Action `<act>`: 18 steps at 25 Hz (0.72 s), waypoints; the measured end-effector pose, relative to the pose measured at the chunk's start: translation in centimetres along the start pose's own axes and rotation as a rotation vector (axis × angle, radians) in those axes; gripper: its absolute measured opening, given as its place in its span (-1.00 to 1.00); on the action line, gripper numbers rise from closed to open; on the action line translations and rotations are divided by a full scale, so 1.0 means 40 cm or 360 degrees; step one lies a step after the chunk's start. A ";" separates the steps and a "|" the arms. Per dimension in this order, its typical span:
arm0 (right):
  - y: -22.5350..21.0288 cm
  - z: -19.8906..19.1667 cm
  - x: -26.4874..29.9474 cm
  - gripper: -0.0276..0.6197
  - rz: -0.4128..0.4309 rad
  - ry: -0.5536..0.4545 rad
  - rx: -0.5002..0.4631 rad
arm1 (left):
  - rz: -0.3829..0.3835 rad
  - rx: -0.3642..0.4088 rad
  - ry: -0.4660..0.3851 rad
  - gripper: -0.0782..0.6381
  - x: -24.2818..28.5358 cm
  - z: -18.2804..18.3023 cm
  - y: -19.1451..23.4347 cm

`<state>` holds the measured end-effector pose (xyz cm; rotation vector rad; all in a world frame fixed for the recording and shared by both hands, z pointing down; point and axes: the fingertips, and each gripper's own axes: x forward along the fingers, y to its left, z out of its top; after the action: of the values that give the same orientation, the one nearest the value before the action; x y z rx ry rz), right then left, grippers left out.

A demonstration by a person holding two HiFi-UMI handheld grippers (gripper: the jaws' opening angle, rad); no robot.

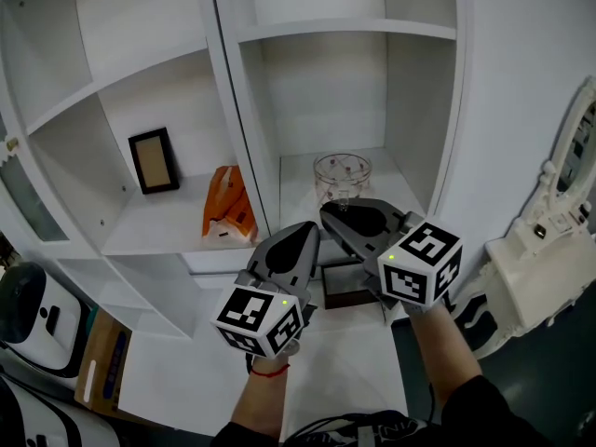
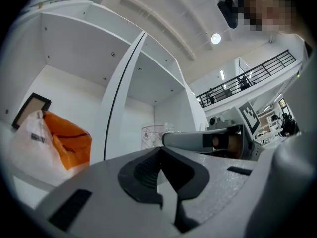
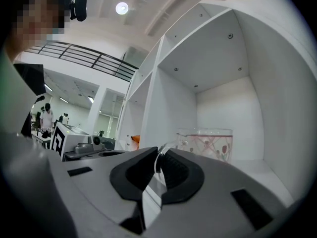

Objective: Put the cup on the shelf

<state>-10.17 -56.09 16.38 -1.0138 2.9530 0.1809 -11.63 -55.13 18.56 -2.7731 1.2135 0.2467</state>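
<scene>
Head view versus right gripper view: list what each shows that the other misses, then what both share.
Only head view: the picture frame in the left compartment.
Only right gripper view: the right gripper shut on the handle of the glass cup, a ceiling light, a balcony railing.
Both: the glass cup in the right compartment of the shelf, the orange bag, the left gripper.

An orange bag lies near a black picture frame.
</scene>
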 end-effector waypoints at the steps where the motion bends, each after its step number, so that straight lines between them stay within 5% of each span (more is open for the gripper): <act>1: -0.001 0.000 0.000 -0.86 -0.0012 -0.0008 -0.0003 | 0.0003 -0.0002 0.0001 -0.77 -0.002 -0.001 0.002; 18: 0.000 0.003 -0.051 -0.68 -0.0191 -0.0047 -0.0110 | -0.0019 0.0001 0.0010 -0.76 -0.009 -0.008 -0.010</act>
<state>-8.56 -54.84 16.35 -1.1823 2.8670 0.2944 -11.55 -54.64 18.97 -2.7818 1.1975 0.2370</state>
